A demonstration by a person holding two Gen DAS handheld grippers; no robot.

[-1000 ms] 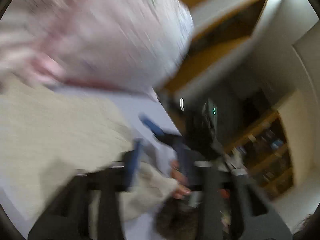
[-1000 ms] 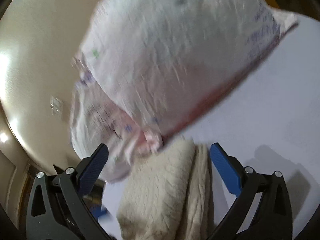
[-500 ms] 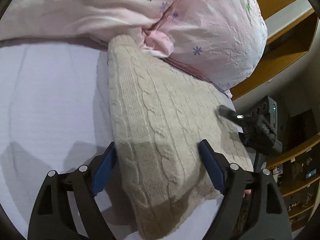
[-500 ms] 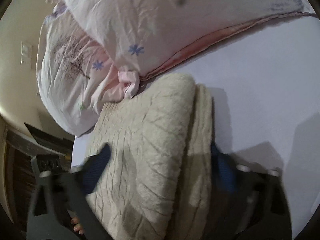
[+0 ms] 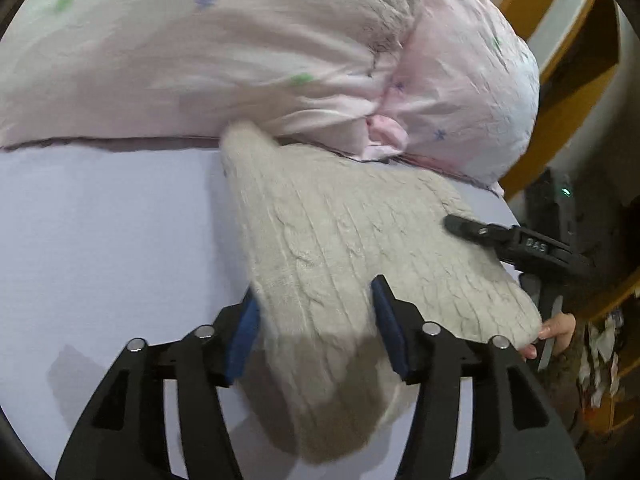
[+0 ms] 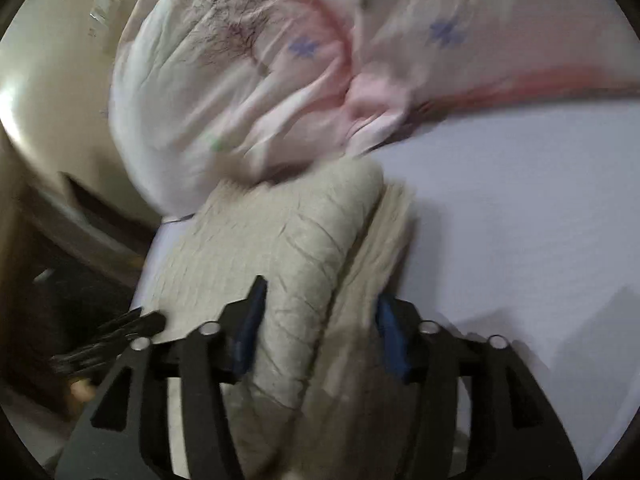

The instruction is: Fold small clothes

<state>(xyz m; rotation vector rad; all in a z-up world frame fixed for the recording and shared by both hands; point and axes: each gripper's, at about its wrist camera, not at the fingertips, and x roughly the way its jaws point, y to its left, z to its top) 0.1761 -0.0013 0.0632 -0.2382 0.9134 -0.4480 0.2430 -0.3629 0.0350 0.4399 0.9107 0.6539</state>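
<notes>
The sweater (image 5: pixel 340 264) is a beige knit one, folded into a thick bundle. It lies on the bed (image 5: pixel 100 240) in the middle of both views, and its far end touches the pink pillows (image 5: pixel 240 60) at the top of the frame.

Half a second ago both grippers were wide open around the bundle. Now they have closed in. The left gripper (image 5: pixel 316 328) has its blue fingers (image 5: pixel 244 328) pressed on each side of the near end of the sweater. The right gripper (image 6: pixel 316 328) does the same, with its fingers (image 6: pixel 250 320) squeezing the stacked layers from the other side. In the left view, the right gripper shows as a black tip at the right of the frame, lying on the sweater's edge.

So I think the fold is mostly made, and the two grippers now grab the bundle to lift it or fold it once more. The knit is thick and soft, so the layers could slip apart if the squeeze is weak.

The bed has a smooth pale purple sheet. Wooden shelves (image 5: pixel 568 92) stand at the right edge of the left view. A cream wall (image 6: pixel 48 80) fills the upper left of the right view.
</notes>
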